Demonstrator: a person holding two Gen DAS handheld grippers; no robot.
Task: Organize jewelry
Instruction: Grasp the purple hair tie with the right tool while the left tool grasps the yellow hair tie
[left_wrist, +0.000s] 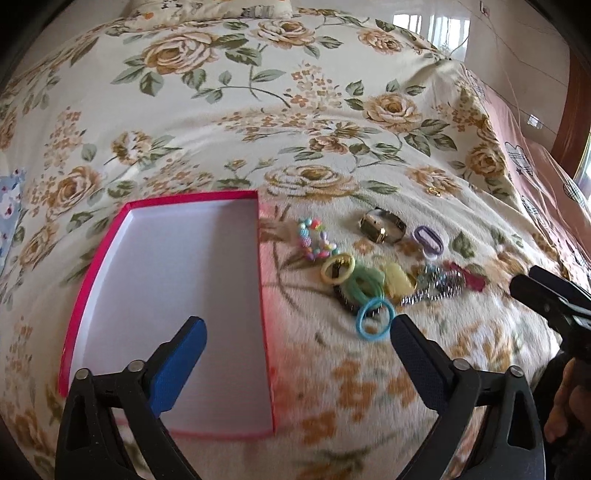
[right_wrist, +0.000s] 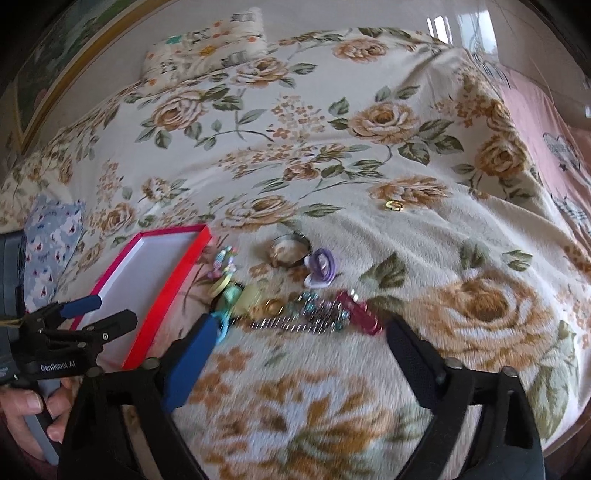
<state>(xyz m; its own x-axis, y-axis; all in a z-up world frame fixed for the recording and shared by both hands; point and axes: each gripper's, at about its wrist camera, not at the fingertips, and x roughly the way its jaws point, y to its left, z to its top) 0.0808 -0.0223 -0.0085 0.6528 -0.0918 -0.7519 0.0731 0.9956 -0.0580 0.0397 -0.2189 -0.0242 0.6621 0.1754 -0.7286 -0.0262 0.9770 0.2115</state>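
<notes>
Jewelry pile (left_wrist: 384, 273) sits on the flowery bed (left_wrist: 258, 122), just right of the red box (left_wrist: 260, 258), w/ a gold ring (right_wrist: 393, 205) farther back. Left tool (left_wrist: 297, 334) is wide apart, holding nothing, over the box edge. Right tool (right_wrist: 299, 332) is also spread wide, near the pile.

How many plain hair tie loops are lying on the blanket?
4 visible: a blue hair tie nearest the left gripper, a green one and a yellow one overlapping in the pile, a purple one apart. Others may be hidden beneath.
</notes>
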